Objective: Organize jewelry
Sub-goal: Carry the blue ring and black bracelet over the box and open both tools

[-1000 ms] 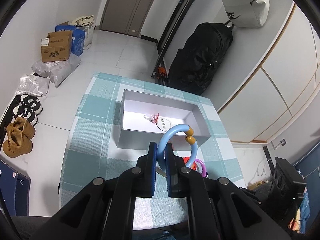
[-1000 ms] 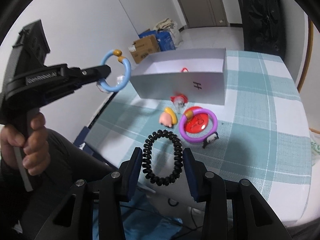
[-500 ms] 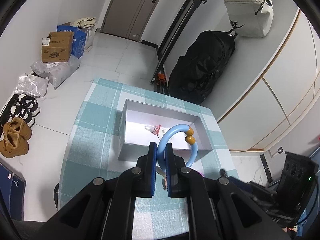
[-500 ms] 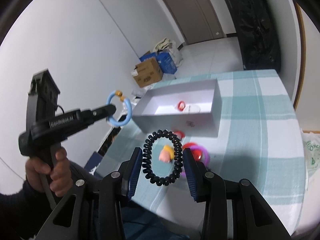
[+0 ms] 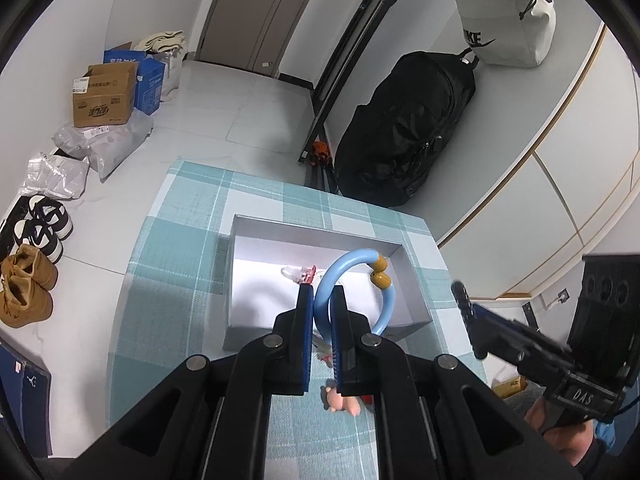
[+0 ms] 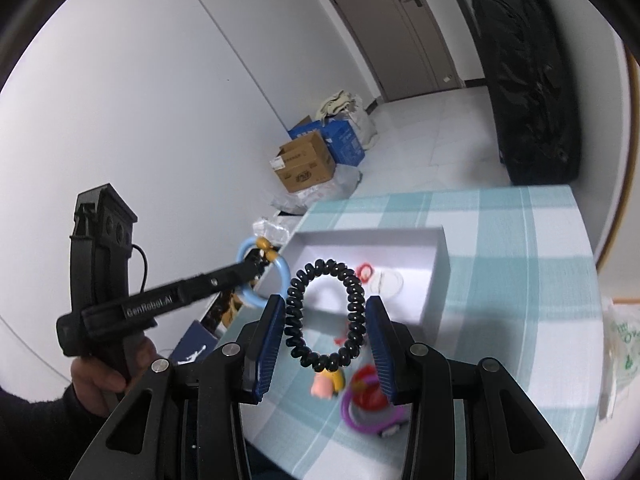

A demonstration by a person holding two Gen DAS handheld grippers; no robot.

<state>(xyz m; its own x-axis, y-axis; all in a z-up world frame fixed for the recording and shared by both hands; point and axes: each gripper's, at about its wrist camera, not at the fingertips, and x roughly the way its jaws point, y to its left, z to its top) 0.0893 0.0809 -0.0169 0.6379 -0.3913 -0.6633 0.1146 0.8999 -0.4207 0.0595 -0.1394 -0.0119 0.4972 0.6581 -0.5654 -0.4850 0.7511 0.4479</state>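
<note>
On the teal checked tablecloth [image 5: 176, 280] sits an open white box [image 5: 416, 280], above whose near edge the left gripper [image 5: 322, 312] pinches a blue ring [image 5: 352, 260] tight between its jaws, while the right gripper [image 6: 326, 320], jaws part-open, clasps a black coil bracelet [image 6: 356, 300] by its sides, in the air before the box.

Pink toy [image 5: 340, 398] half behind fingers [image 5: 305, 312]

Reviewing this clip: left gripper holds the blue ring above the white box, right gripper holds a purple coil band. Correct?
One error: the coil band in the right gripper is black, as the right wrist view shows. The left gripper does hold the blue ring above the white box.
</note>
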